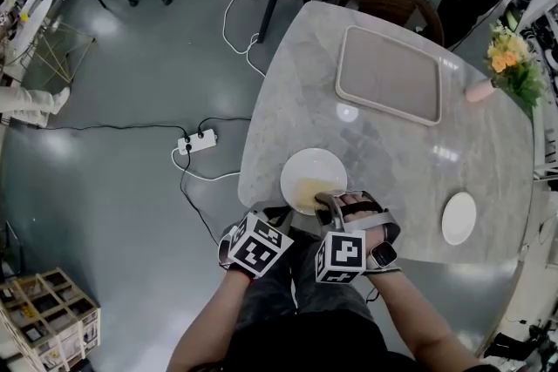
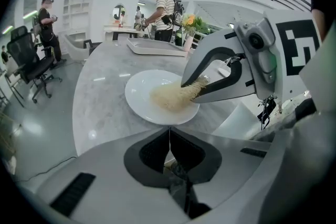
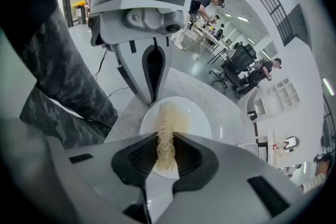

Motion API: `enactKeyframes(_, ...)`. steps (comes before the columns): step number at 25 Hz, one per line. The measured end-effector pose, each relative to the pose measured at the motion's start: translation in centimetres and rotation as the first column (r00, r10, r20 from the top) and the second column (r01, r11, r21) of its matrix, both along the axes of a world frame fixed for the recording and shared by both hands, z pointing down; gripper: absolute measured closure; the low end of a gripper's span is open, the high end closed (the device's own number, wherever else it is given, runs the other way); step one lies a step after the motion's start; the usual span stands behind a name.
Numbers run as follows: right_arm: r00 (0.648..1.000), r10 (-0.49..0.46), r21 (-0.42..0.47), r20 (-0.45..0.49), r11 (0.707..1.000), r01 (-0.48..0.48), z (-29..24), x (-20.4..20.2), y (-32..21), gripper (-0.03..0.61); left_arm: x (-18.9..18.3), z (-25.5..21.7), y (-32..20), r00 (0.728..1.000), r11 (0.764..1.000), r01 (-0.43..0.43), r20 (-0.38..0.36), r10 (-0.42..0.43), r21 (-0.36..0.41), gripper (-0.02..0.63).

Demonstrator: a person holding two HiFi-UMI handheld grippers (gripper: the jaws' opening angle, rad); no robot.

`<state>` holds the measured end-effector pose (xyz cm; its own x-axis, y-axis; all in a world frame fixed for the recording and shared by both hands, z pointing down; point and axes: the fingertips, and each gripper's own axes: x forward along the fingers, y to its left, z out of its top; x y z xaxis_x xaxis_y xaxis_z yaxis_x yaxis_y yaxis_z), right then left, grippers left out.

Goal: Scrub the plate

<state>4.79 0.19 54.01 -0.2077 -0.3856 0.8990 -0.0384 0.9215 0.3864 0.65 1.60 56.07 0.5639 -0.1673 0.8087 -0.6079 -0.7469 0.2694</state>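
Note:
A white plate [image 1: 318, 165] sits at the near edge of the marble table [image 1: 392, 152]. A yellowish fibrous scrubber [image 1: 307, 191] lies on its near part. My right gripper [image 1: 326, 201] is shut on the scrubber, whose strands [image 3: 167, 126] stick out between its jaws and press onto the plate [image 3: 197, 115]. In the left gripper view the scrubber [image 2: 173, 96] spreads across the plate [image 2: 143, 86] under the right gripper [image 2: 192, 86]. My left gripper [image 2: 169, 131] is shut, with its tips on the plate's near rim; it also shows in the right gripper view as the left gripper [image 3: 149, 94].
A beige tray [image 1: 390, 74] lies farther back on the table. A small white dish [image 1: 459, 218] sits at the right edge, and flowers [image 1: 510, 57] in a pink vase [image 1: 479, 90] at the far right. Chairs, a power strip [image 1: 199, 141] and people stand around.

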Motion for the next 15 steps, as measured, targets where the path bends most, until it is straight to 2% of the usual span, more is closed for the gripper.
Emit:
enactKeyframes(8,0.999,-0.027,-0.038,0.031,0.999,0.028,-0.5,-1.2,2.5,0.502,-0.5,-0.1,0.4,1.000,1.000,-0.010,0.006,0.010,-0.010,0.597)
enactKeyframes(12,0.996,0.015,-0.075,0.084,0.997,-0.009,-1.1,-1.6,3.4,0.503,-0.7,-0.3,0.3,1.000,1.000,-0.007,-0.018,0.007,0.009,0.597)
enactKeyframes(15,0.985,0.073,-0.107,0.158,0.993,-0.057,-1.9,-1.9,3.8,0.503,-0.9,-0.7,0.2,0.998,1.000,0.020,-0.060,-0.020,0.001,0.597)
